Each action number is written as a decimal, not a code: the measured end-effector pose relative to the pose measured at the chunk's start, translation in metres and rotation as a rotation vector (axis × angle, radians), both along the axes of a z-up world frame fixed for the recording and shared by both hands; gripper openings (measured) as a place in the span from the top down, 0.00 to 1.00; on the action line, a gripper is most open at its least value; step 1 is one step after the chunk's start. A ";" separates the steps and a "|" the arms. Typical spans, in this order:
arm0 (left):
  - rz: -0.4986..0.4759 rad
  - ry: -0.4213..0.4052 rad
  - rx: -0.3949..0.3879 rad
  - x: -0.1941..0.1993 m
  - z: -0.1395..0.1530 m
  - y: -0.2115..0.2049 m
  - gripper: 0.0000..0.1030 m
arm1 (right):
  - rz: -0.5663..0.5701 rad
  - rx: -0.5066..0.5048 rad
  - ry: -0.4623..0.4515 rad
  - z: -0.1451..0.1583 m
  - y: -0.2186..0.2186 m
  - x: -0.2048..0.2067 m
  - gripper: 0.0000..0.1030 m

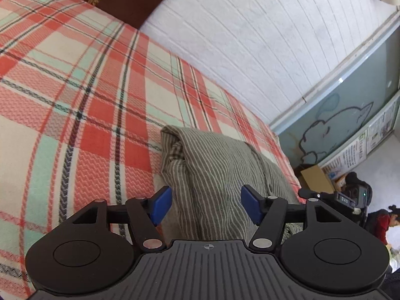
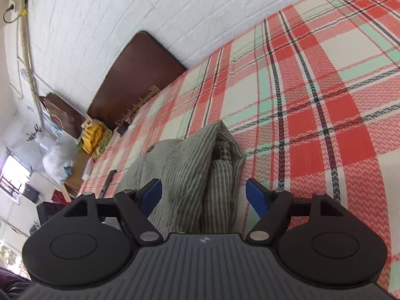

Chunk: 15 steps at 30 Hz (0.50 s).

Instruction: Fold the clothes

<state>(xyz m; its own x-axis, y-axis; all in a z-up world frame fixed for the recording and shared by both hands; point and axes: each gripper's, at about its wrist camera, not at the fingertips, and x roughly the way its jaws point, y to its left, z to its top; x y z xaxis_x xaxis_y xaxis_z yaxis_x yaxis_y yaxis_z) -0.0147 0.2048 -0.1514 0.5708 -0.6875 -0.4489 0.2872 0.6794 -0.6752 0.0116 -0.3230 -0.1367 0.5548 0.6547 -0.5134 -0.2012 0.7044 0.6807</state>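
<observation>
A grey garment with thin white stripes (image 1: 215,165) lies folded into a thick bundle on the red, cream and mint plaid bedspread (image 1: 75,95). My left gripper (image 1: 206,206) stands open over the garment's near end, its blue pads (image 1: 162,203) clear of the cloth on either side. The right wrist view shows the same striped garment (image 2: 185,165) from its other end, the layered fold edge facing me. My right gripper (image 2: 203,198) is open too, the bundle lying below and between its blue pads (image 2: 256,197) without touching them.
A white brick wall (image 1: 250,37) runs along the bed's far side. A dark brown headboard (image 2: 135,75) stands at one end, with yellow cloth (image 2: 93,137) and plastic bags beside it. At the other end are a cardboard box (image 1: 316,178), a camera on a stand and a seated person (image 1: 385,222).
</observation>
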 end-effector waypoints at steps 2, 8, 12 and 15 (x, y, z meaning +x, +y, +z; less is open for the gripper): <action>-0.014 0.008 -0.004 0.005 -0.002 -0.003 0.24 | -0.005 -0.003 0.018 -0.003 -0.001 0.004 0.23; -0.071 0.053 -0.012 0.021 -0.017 -0.018 0.23 | 0.013 0.044 0.066 -0.015 0.003 0.010 0.19; -0.094 0.060 -0.024 0.025 -0.025 -0.024 0.22 | 0.077 0.074 0.078 -0.015 0.009 0.006 0.19; -0.099 0.070 -0.048 0.029 -0.027 -0.026 0.22 | 0.092 0.077 0.075 -0.016 0.015 0.007 0.20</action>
<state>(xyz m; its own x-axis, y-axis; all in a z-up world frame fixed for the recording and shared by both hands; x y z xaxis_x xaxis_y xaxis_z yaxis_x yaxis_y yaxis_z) 0.0144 0.1789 -0.1782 0.4674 -0.7608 -0.4502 0.3026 0.6162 -0.7272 0.0183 -0.3076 -0.1532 0.4521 0.7403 -0.4976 -0.2090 0.6302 0.7478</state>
